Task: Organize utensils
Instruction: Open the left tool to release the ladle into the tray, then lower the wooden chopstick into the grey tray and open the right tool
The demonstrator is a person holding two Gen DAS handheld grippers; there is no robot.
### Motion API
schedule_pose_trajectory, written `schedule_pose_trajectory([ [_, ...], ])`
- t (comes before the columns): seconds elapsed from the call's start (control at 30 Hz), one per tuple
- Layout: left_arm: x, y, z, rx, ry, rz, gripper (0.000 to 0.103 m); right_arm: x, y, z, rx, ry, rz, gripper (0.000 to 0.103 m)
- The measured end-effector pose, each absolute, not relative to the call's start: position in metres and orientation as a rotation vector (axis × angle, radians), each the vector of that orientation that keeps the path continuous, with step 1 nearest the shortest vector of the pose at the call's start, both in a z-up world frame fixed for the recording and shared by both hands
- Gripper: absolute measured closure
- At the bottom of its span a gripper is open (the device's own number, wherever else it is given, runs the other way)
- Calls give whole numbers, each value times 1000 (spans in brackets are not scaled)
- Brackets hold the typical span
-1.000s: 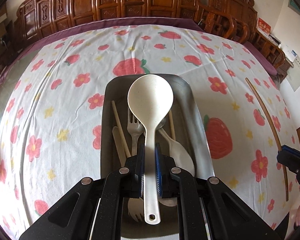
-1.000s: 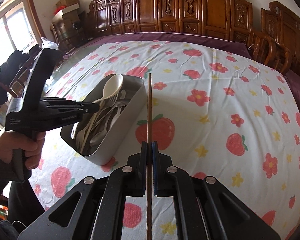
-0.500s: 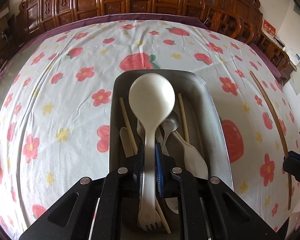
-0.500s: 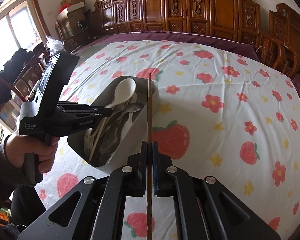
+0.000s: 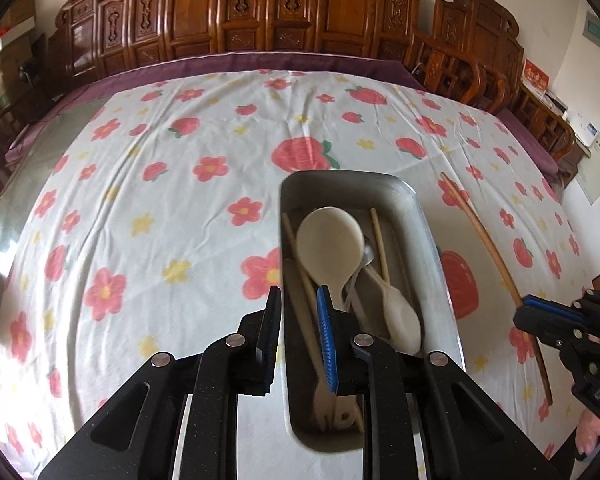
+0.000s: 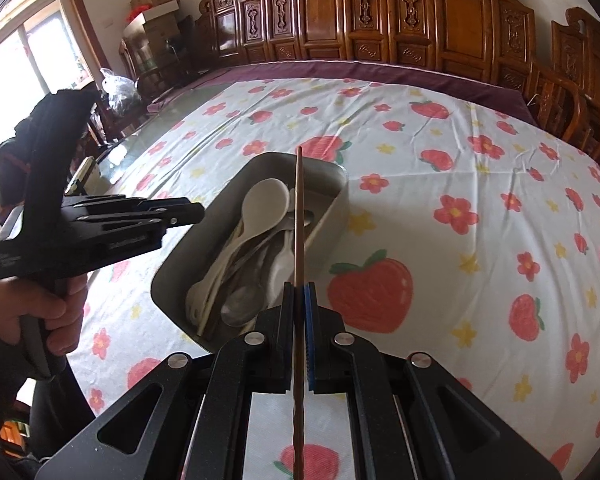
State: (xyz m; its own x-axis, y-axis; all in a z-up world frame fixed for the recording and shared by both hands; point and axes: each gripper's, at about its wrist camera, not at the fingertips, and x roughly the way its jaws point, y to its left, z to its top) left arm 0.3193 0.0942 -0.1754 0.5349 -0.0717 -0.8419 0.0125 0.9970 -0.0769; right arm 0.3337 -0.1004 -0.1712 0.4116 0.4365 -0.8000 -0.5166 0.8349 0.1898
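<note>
Where tablecloth [image 5: 148,208] covers table, carved wooden chairs [image 6: 380,20] line far edge.

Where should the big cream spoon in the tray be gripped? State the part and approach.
Grip the cream spoon at its narrow handle, just behind the bowl, coming straight down from above. It lies on top of the other utensils, lengthwise in the metal tray, whose walls block a sideways approach.

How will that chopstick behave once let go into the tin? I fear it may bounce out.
The chopstick looks stiff, thin and probably light. Being round, it may roll, though the metal tin's walls and piled spoons should stop it.
</note>
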Motion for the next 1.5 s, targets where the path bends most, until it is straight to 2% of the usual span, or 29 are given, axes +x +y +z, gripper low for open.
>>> schedule_pose_trajectory([
  [0.3, 301, 114, -167, -64, 988, -33, 82, 348, -70, -178, -2, 1017, 623, 97],
  [0.7, 291, 129, -155, -74, 959, -40, 81, 364, -44, -203, 89, 1075, 523, 97],
  [1.5, 285, 131, -149, -70, 950, -44, 81, 385, -33, -220, 137, 1061, 459, 96],
])
